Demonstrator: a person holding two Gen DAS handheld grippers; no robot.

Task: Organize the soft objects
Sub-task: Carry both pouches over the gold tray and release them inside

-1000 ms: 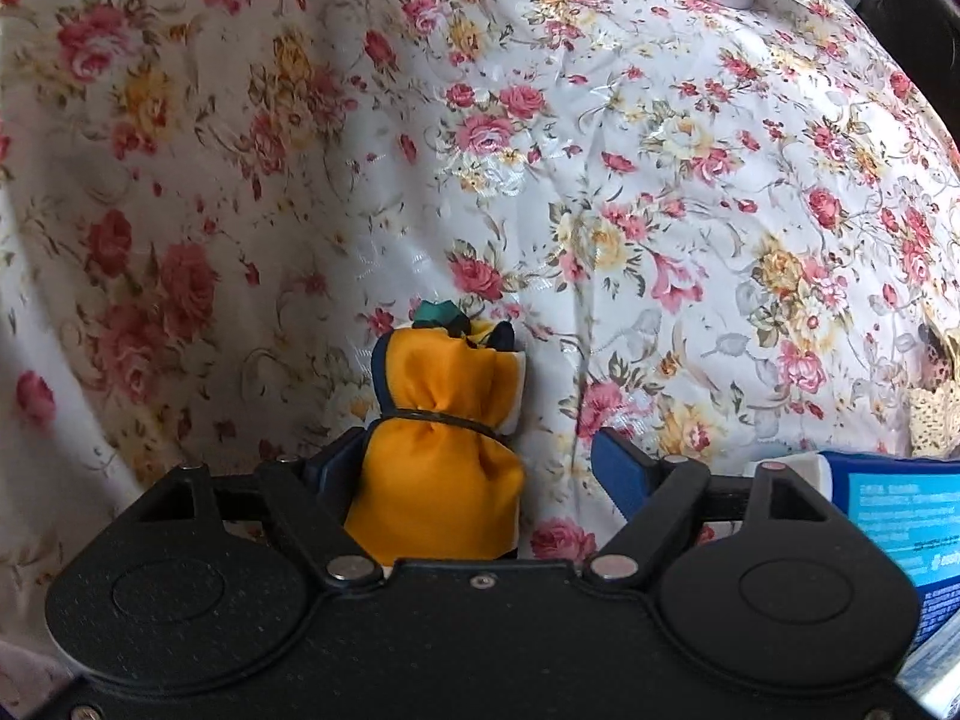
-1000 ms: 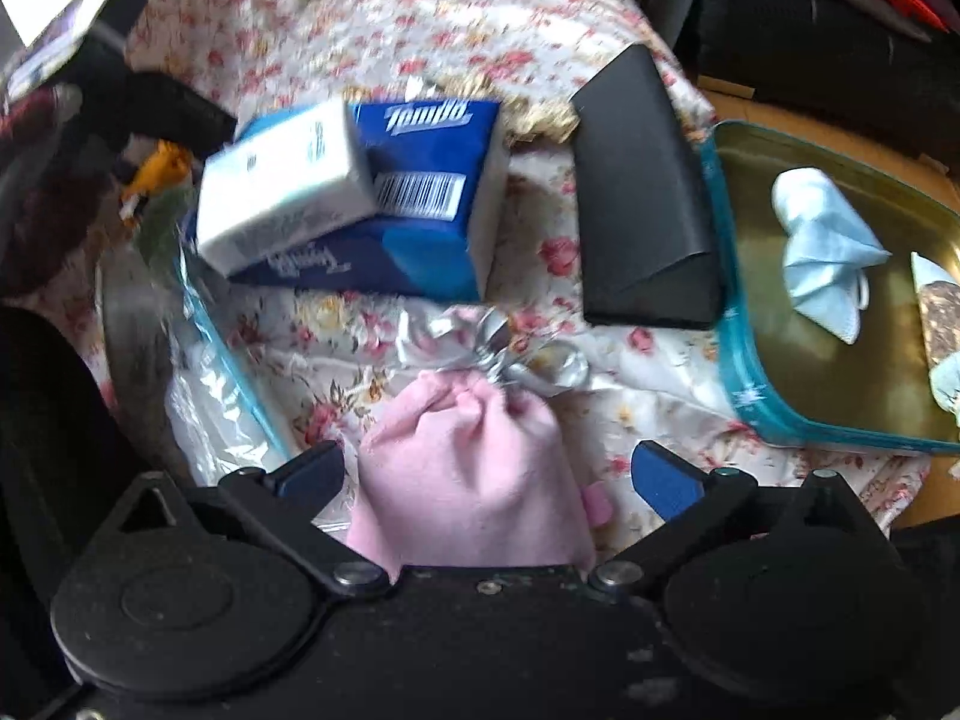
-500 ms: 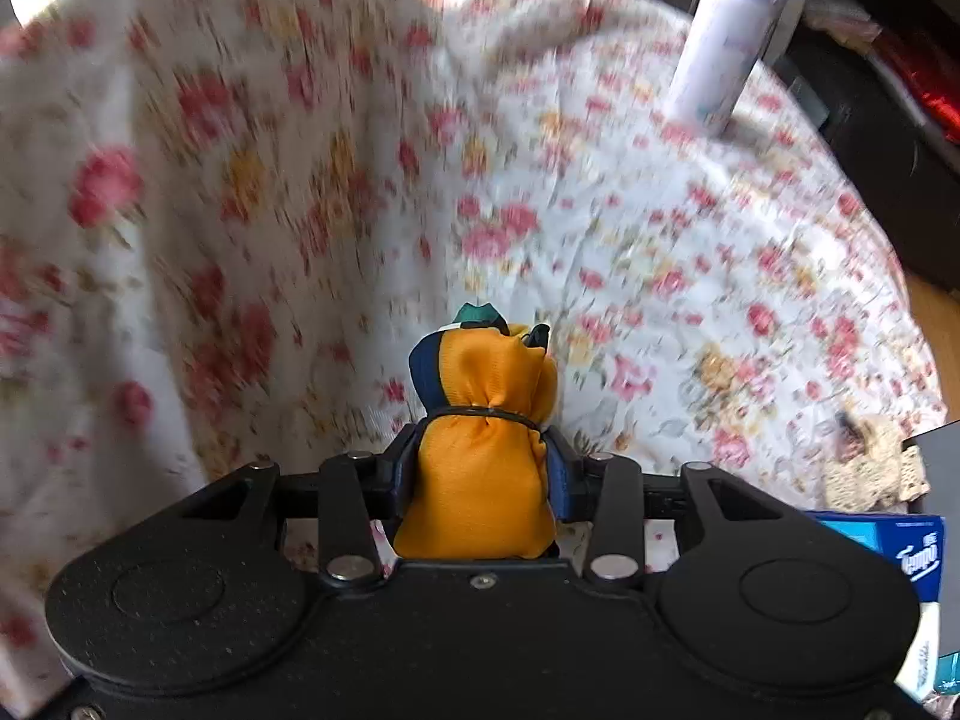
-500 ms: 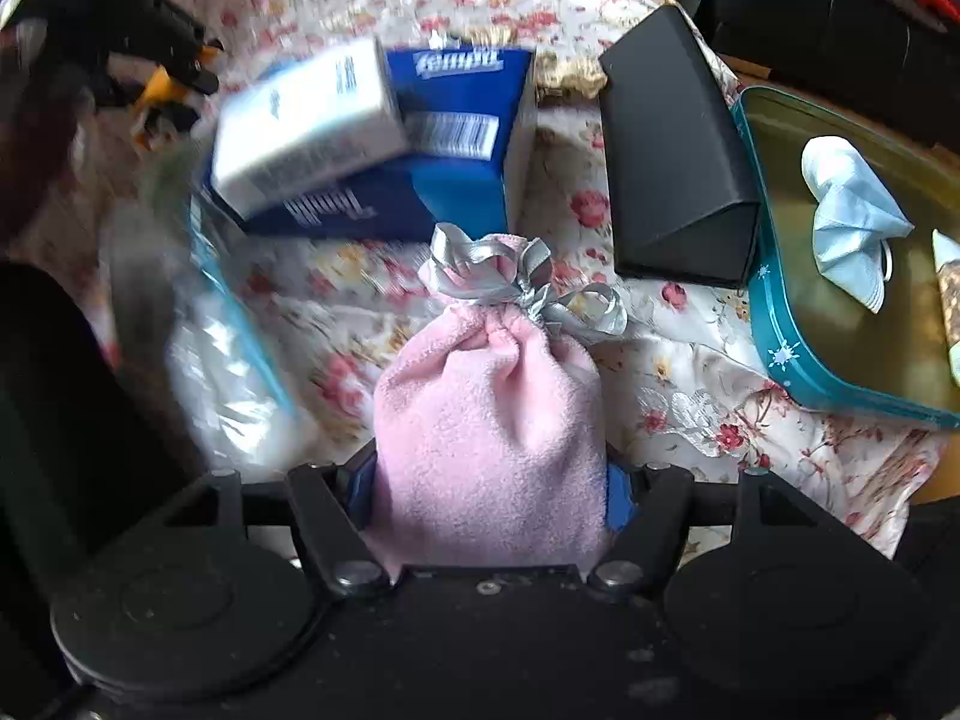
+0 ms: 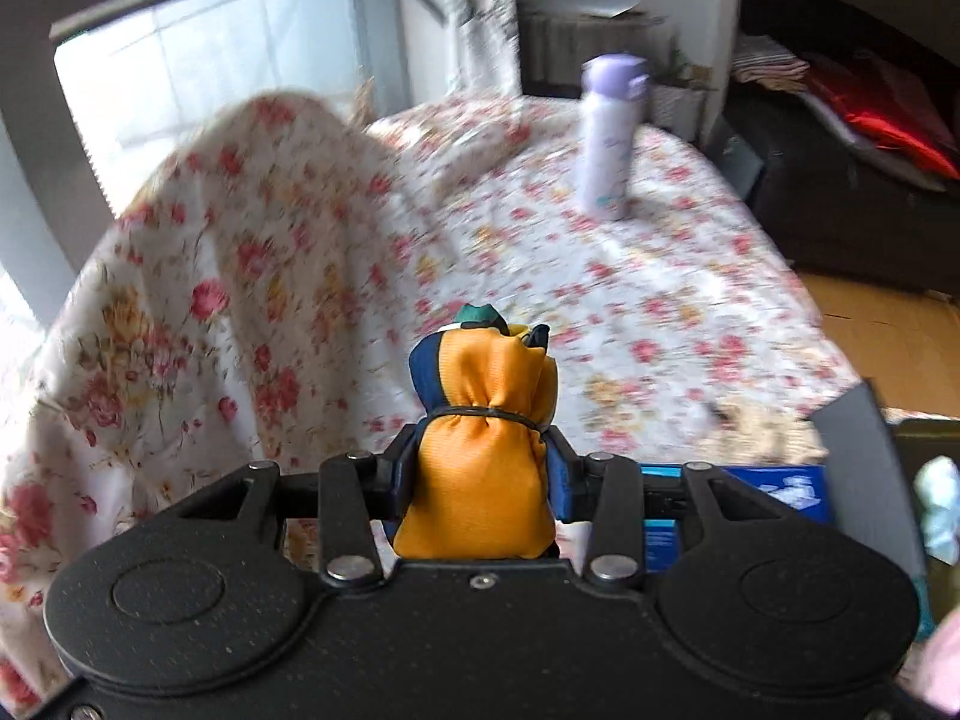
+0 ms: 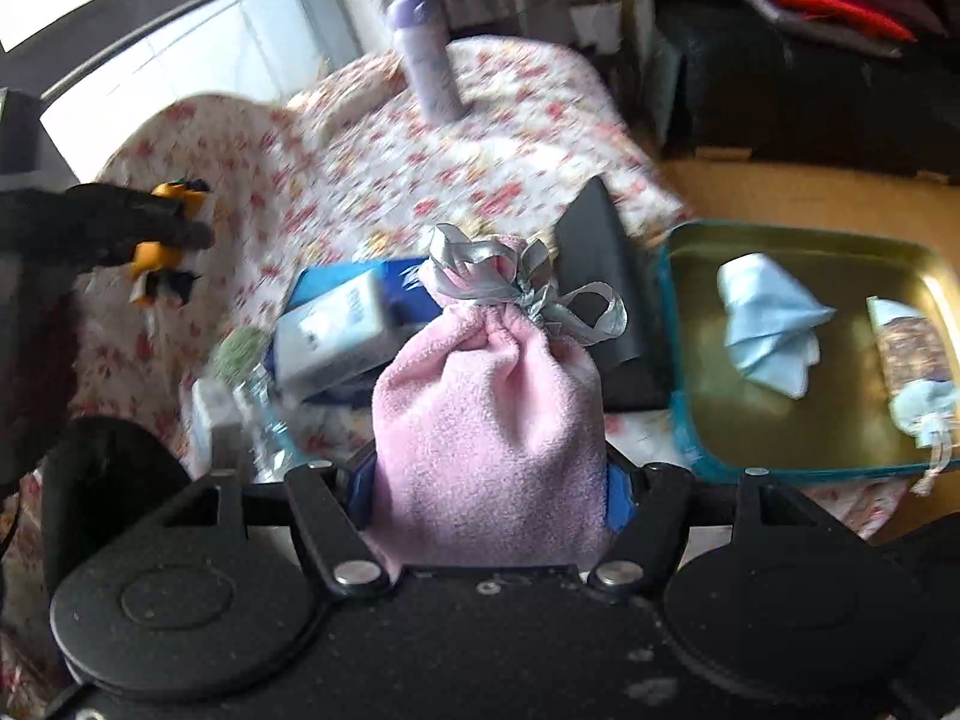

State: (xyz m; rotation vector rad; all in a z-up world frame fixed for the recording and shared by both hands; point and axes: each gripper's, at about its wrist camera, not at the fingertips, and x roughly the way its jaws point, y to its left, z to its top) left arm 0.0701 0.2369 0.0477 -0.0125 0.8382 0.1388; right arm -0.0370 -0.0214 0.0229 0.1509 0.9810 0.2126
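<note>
Two tissue boxes (image 6: 342, 330) beside tray (image 6: 678, 360)

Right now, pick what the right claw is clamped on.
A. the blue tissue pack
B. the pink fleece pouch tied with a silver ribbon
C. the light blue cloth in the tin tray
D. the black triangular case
B: in the right wrist view the right claw has its blue pads pressed against both sides of the pink fleece pouch, whose silver ribbon tops it.

place: home, living room | cues: floral tablecloth (image 5: 630, 300), window (image 5: 210, 66), red cushions (image 5: 882, 114)
</note>
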